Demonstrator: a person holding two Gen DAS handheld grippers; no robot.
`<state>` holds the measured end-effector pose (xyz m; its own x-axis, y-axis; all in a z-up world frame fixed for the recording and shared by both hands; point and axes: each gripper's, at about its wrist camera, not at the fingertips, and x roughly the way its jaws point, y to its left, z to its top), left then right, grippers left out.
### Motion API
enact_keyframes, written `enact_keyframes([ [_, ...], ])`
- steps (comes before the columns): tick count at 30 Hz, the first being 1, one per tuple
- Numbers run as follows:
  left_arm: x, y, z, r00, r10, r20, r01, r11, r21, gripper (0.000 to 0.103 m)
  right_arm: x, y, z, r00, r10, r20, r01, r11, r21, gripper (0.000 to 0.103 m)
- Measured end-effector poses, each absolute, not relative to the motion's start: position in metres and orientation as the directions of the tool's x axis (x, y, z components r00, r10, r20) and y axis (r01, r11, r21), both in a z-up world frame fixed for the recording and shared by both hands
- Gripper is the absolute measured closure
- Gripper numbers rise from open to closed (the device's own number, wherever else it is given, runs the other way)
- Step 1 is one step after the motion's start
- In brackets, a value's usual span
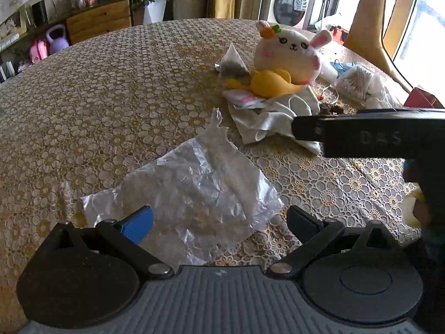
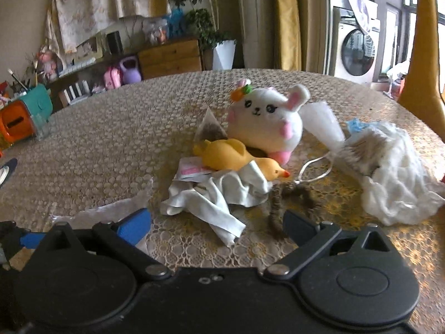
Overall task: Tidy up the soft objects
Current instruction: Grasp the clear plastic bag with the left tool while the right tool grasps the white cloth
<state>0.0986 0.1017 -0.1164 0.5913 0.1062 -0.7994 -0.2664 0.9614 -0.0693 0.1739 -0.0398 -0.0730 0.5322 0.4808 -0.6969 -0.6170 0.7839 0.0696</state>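
Observation:
A crumpled clear plastic bag (image 1: 200,183) lies flat on the lace tablecloth. My left gripper (image 1: 219,222) is open, and the bag's near edge reaches in between its fingers. Further back sits a pile: a white bunny plush (image 2: 267,119), a yellow rubber duck (image 2: 236,157), a crumpled white cloth (image 2: 211,197), a pyramid tea bag (image 2: 210,130) and a pink-white packet (image 2: 189,169). My right gripper (image 2: 218,226) is open just short of the cloth, holding nothing. Brown yarn (image 2: 281,203) lies by its right finger.
A fluffy white bundle in plastic (image 2: 389,172) and a clear pouch (image 2: 322,123) lie to the right of the pile. A yellow chair (image 1: 370,27) stands at the table's far right. An orange and teal box (image 2: 25,117) sits at the left edge.

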Motion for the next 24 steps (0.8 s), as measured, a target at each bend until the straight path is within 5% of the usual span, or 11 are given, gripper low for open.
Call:
enact_keyframes([
  [14, 0.111, 0.108, -0.129, 0.574, 0.145, -0.806, -0.295, 0.955, -0.038, 0.004, 0.203, -0.003, -0.101, 0.534, 0.446, -0.718, -0.627, 0.779, 0.018, 0.002],
  [17, 0.11, 0.111, -0.128, 0.581, 0.155, -0.799, -0.295, 0.955, -0.029, 0.012, 0.204, 0.002, -0.104, 0.533, 0.439, -0.723, -0.631, 0.776, 0.006, 0.002],
  [24, 0.109, 0.111, -0.125, 0.603, 0.179, -0.777, -0.27, 0.963, 0.012, 0.052, 0.207, 0.01, -0.11, 0.535, 0.424, -0.731, -0.628, 0.778, -0.008, 0.005],
])
